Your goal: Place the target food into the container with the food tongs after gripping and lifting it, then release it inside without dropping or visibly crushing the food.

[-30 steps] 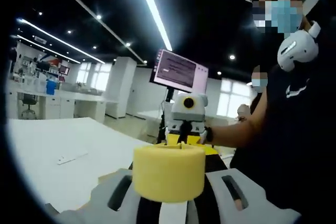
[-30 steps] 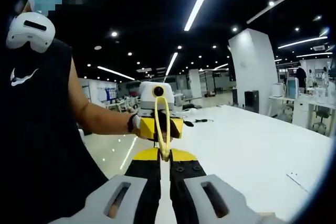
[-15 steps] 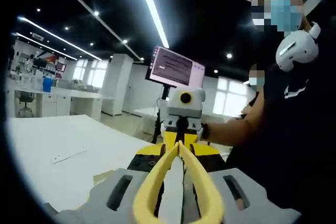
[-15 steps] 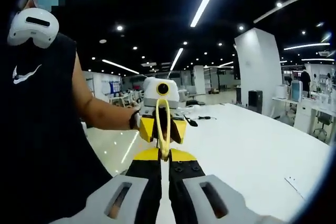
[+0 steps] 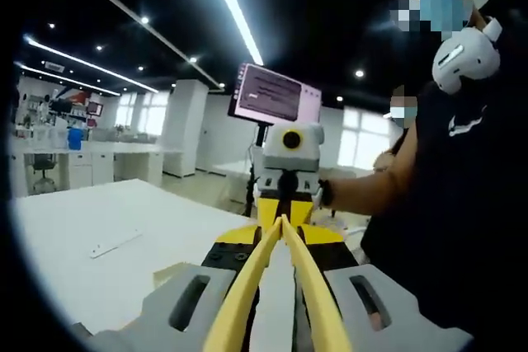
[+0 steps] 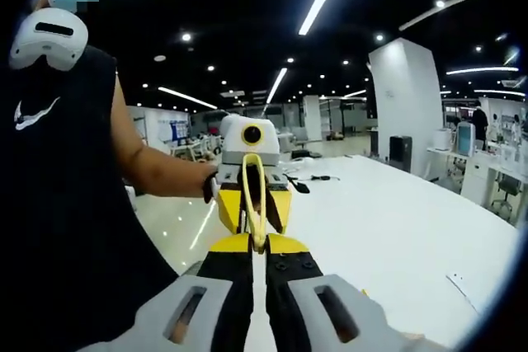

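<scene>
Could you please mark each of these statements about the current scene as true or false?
1. Yellow tongs span the gap between the left gripper and the right gripper. True.
2. A piece of food is pinched between the tongs' arms. False: nothing sits between them.
3. In the left gripper view, a lit monitor stands behind the right gripper. True.
4. The table is dark wood. False: it is white.
5. The right gripper's jaws stand wide apart with nothing between them. False: they are closed on the narrow end of the tongs.
</scene>
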